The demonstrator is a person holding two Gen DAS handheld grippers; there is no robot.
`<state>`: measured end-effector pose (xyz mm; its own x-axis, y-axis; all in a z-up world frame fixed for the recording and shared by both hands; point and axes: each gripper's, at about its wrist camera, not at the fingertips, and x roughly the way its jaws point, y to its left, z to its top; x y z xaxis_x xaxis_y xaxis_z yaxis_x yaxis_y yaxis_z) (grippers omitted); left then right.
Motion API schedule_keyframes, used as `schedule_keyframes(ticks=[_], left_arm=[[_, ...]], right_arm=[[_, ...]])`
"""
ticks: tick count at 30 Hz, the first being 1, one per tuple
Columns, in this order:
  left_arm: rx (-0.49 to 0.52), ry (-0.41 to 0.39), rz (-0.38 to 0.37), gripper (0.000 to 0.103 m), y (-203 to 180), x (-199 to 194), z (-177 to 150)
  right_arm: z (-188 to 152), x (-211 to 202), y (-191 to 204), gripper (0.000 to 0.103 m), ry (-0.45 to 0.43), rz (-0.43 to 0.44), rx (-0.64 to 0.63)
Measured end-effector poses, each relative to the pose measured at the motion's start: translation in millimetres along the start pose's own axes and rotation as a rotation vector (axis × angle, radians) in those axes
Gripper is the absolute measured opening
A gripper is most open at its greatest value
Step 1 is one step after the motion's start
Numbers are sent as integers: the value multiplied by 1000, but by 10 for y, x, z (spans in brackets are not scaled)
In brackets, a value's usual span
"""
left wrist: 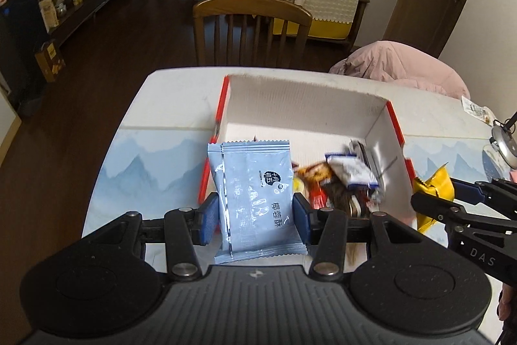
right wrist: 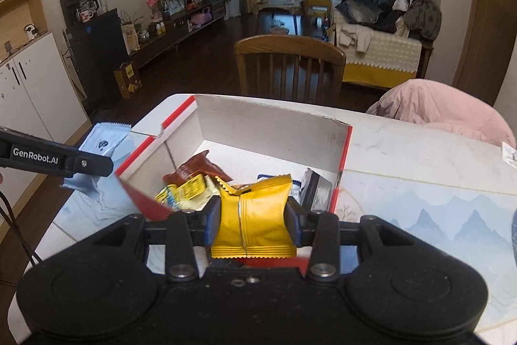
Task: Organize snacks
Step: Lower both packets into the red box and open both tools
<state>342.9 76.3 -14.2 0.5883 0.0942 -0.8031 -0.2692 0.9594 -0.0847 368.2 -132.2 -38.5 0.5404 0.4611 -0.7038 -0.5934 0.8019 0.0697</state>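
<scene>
The left gripper [left wrist: 255,217] squeezes a light blue snack packet [left wrist: 255,193] between its blue pads. The right gripper [right wrist: 253,223] squeezes a yellow snack packet [right wrist: 255,215]. Both packets hang in the air over the near edge of the white box with red edges [right wrist: 274,125]. More snacks [right wrist: 194,180] lie inside the box, at twelve o'clock from both grippers. The box sits on the table [right wrist: 420,164].

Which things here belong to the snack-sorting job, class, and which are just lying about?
Belong to the job:
- pale blue packet, held in the left gripper
- yellow packet, held in the right gripper
- open cardboard box
- loose snacks in the box

Just lying about:
- wooden chair
- pink jacket
</scene>
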Motion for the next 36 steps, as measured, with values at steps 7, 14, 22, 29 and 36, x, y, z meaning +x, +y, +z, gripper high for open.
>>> schedule_keyframes(ticks=[7,14,22,29,36], left_arm=[[4,49,33,47,-120,454,277],[17,128,72,47,-192,903,382],[34,207,75,47,-242,1259,369],[47,252,80,48,-274,1406,330],[44,265,61,49,-245,1470,289]], right_arm=[[213,483,-217,41,47,15,-10],[267,941,-247,41,104,31,-41],[259,1279,-282,41,163,61,-73],[226,1353,-294,41,181,68,-82],[227,1311,-307,41,179,67,-67]])
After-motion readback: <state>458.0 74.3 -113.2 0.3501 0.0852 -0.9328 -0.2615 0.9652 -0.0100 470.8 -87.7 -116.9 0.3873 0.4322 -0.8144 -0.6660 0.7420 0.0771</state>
